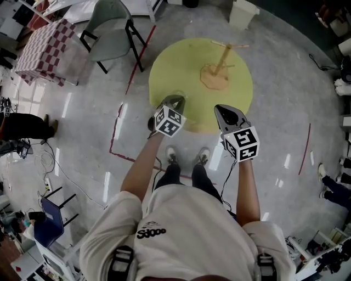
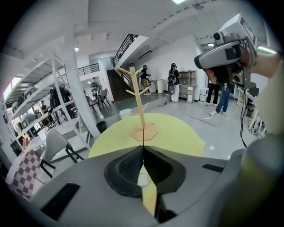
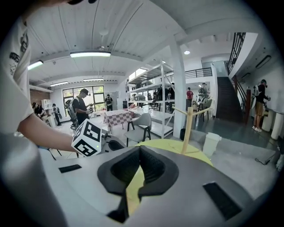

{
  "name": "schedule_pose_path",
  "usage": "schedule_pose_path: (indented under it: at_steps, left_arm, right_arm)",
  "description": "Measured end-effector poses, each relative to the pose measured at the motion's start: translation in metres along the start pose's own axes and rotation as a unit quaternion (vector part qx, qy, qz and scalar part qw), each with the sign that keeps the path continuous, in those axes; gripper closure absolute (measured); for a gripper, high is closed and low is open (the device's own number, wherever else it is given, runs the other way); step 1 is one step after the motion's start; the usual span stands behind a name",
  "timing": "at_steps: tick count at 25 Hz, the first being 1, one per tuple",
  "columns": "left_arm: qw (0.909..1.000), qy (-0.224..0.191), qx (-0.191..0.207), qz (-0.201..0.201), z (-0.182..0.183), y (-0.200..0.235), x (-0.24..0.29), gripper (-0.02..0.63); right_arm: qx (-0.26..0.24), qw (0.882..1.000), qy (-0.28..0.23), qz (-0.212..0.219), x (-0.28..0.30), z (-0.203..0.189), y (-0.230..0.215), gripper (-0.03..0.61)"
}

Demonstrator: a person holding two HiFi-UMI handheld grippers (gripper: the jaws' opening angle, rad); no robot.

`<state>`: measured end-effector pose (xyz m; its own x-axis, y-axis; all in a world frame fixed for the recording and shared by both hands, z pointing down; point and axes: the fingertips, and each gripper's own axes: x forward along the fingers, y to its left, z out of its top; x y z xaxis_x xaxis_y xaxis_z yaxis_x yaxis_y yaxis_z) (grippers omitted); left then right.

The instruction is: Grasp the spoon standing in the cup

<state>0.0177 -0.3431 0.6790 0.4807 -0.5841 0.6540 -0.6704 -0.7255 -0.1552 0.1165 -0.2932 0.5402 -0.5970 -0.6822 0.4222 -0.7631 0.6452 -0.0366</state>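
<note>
No spoon and no cup show in any view. My left gripper (image 1: 174, 100) hangs over the near edge of a round yellow table (image 1: 181, 66), jaws together with nothing between them (image 2: 143, 147). My right gripper (image 1: 225, 110) is held beside it at the same edge, its jaws also meeting at the tips on nothing (image 3: 140, 147). A wooden branched stand (image 1: 219, 68) rises from the middle of the table, straight ahead of the left gripper (image 2: 141, 106) and to the right in the right gripper view (image 3: 188, 128).
A grey chair (image 1: 112, 30) and a checkered table (image 1: 41, 49) stand to the far left, a white bin (image 1: 242, 13) behind the yellow table. Red tape lines (image 1: 116, 131) mark the floor. A blue chair (image 1: 46, 225) is at the near left. People stand in the background.
</note>
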Motion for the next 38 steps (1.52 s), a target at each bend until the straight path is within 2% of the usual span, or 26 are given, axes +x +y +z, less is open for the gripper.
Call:
schedule_pose_path:
  at_steps: [9,14,17,22,29,32,38]
  left_arm:
    - [0.9963,-0.069,-0.028,0.043,0.055,0.040,-0.060,0.583]
    - [0.9884,-0.126,-0.043,0.073,0.098,0.066,-0.108,0.583]
    - [0.9827,-0.157,-0.041,0.090,0.121,0.080,-0.138,0.583]
    - [0.9724,-0.199,-0.032,0.117,0.153,0.103,-0.179,0.583]
    - [0.9679,-0.211,-0.007,0.136,0.178,0.117,-0.215,0.583]
    - [0.9640,-0.226,-0.006,0.139,0.189,0.119,-0.229,0.583]
    - [0.9598,-0.230,0.007,0.161,0.196,0.121,-0.242,0.583]
  right_arm:
    - [-0.058,0.993,-0.093,-0.042,-0.011,0.086,-0.020,0.560]
    - [-0.107,0.988,-0.094,-0.057,-0.017,0.120,-0.020,0.560]
    - [-0.105,0.989,-0.089,-0.054,-0.017,0.132,-0.017,0.560]
    - [-0.141,0.985,-0.083,-0.060,-0.013,0.152,-0.015,0.560]
    - [-0.179,0.977,-0.089,-0.068,-0.022,0.194,-0.007,0.560]
    - [-0.177,0.976,-0.107,-0.062,-0.028,0.212,-0.006,0.560]
    - [-0.178,0.976,-0.115,-0.049,-0.032,0.225,0.000,0.560]
